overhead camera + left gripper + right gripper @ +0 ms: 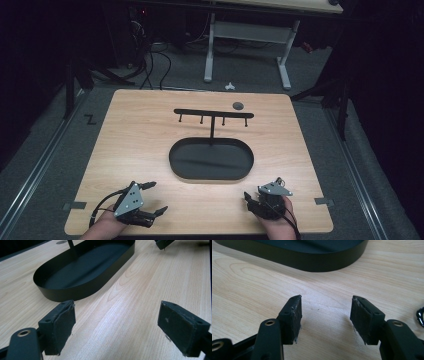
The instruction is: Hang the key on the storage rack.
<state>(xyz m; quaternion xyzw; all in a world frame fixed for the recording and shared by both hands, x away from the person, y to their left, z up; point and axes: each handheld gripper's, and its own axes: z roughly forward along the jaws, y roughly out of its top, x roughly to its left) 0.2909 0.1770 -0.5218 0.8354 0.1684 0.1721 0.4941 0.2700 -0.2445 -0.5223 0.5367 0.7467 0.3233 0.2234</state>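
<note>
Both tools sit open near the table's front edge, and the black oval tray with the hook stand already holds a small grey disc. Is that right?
Not quite. The black oval tray is empty; the small grey disc lies on the table beyond the hook stand, as the high view shows. The rest holds: the left tool and right tool sit open near the front edge.

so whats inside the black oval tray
Nothing loose lies in the tray. A thin post rises from its far side, carrying a bar with four pegs. The near wall hides a strip of the tray's floor.
</note>
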